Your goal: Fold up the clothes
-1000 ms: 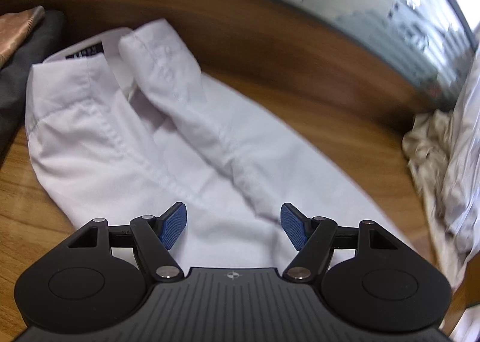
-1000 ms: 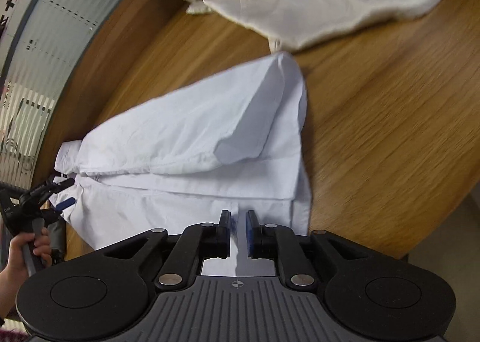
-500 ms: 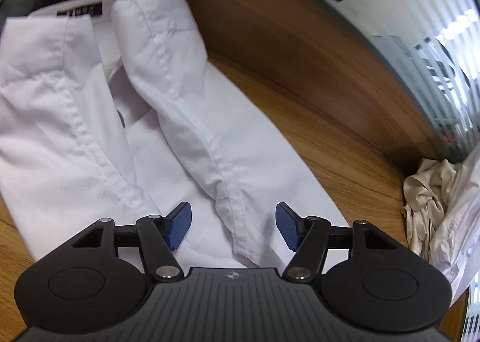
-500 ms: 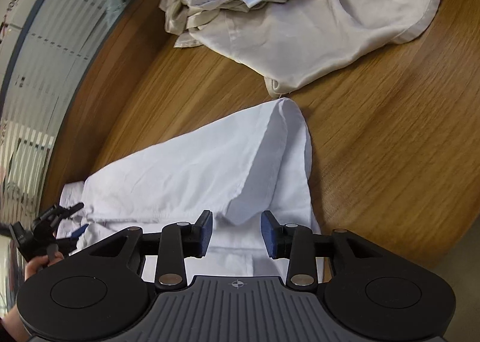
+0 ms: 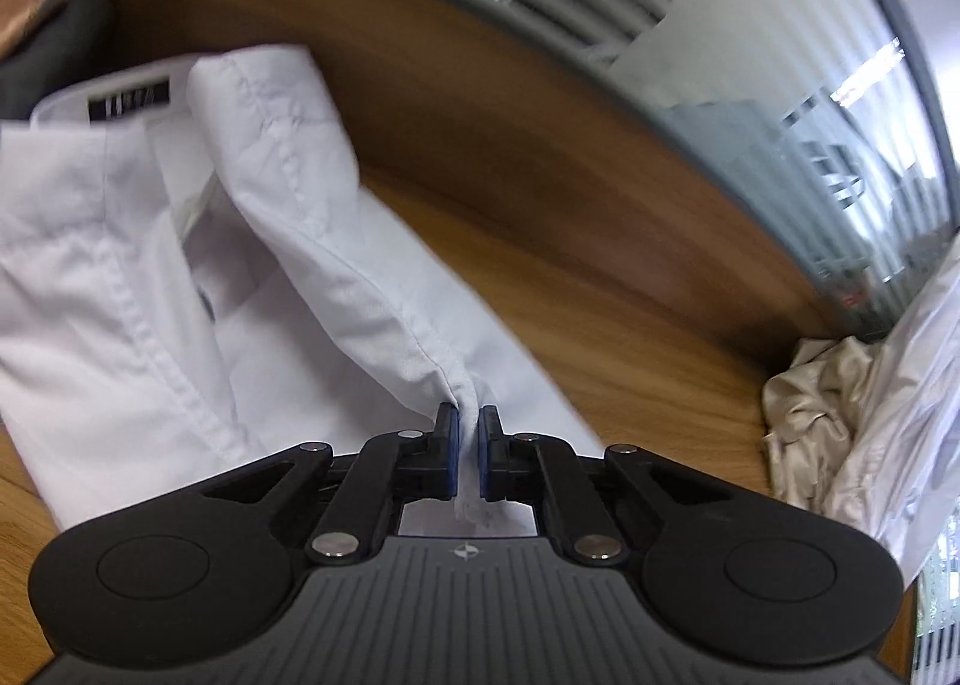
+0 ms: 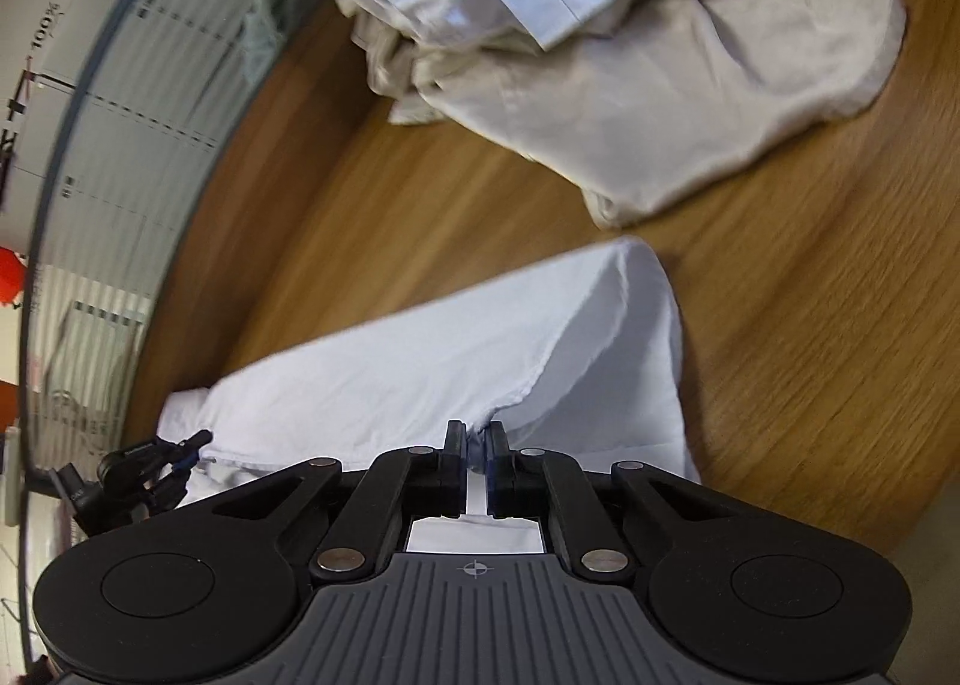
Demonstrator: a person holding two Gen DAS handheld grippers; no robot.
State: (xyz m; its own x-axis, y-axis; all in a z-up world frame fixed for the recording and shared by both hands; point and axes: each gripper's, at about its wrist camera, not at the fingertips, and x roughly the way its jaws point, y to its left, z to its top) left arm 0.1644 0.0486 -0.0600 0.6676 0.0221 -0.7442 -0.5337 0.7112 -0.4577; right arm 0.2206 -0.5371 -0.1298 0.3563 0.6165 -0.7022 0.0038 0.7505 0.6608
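Left gripper point(image 5: 468, 419) I had spread a second ago now closing on white shirt point(image 5: 180, 289) seam, right gripper point(image 6: 477, 436) pinching its hem, fabric lifting off desk point(image 6: 810, 325).

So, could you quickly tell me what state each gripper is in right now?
Left gripper: closed on a fold of the white shirt.
Right gripper: closed on the same shirt's edge.

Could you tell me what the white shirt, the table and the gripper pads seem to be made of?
White shirt: thin woven cloth, likely cotton, matte, with stitched seams and soft creases. Table: wood or wood-look laminate, visible grain, slight sheen. Pads: blue, probably rubber.
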